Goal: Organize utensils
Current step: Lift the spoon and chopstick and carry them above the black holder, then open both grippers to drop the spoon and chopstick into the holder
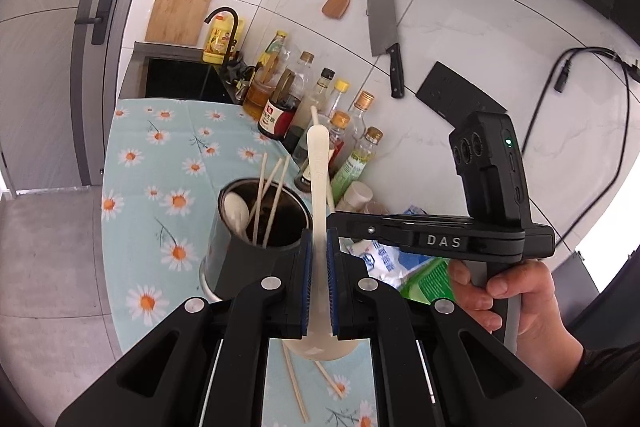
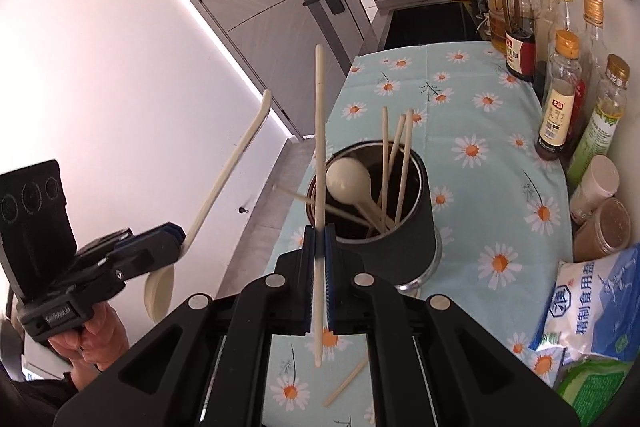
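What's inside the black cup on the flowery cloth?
Inside the black cup stand a white spoon, bowl end up, and a few pale chopsticks leaning on the rim. The bottom of the cup is dark, so their lower ends are hidden.

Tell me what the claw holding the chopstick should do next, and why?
Probably tilt the chopstick tip-down over the dark holder and lower it in: the right claw clamps it above the rim, where chopsticks already stand.

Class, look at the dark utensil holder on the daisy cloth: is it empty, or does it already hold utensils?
Not empty. The utensil holder stands upright with a cream spoon and several chopsticks sticking out of its open top.
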Motion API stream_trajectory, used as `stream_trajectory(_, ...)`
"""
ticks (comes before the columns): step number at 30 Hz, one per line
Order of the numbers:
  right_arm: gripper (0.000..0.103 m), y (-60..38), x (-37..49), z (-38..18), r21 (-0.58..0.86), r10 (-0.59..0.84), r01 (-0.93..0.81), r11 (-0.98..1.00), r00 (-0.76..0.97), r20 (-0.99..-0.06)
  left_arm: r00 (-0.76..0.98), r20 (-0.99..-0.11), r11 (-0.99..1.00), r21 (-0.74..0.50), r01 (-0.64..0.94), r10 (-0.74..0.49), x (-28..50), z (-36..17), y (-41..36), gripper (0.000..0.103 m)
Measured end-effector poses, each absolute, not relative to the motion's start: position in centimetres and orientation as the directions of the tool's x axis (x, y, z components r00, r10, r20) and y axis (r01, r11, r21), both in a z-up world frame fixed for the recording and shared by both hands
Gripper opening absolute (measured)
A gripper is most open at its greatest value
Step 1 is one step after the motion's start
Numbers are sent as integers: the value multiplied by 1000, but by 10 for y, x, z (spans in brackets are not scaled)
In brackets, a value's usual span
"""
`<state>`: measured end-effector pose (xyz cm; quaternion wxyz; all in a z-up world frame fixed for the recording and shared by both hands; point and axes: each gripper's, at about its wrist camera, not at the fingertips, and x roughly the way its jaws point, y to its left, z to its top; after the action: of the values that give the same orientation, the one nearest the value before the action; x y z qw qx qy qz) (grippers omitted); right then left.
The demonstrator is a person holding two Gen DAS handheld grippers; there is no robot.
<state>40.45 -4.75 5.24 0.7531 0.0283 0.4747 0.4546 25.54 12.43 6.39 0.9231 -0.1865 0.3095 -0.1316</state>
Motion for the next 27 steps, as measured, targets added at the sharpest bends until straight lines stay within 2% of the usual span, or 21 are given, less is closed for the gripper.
stream_trajectory(11, 6, -18, 443, 63, 472, 735, -681, 560, 146, -662, 773, -523, 908, -387, 159, -358, 303, 66, 132, 6)
stream_trajectory(25, 6, -5, 484, 68, 436, 739, -696, 570, 202, -643, 800, -520, 943, -291, 164, -299, 353, 53, 125, 6)
stream_trajectory(26, 6, -5, 486, 67, 436, 741, -697, 570, 205, -640, 802, -521, 946, -282, 162, -293, 354, 51, 123, 5)
stream_trajectory(27, 6, -5, 488, 64, 439, 743, -695, 569, 205, -637, 802, -521, 946, -279, 162, -291, 356, 49, 122, 0)
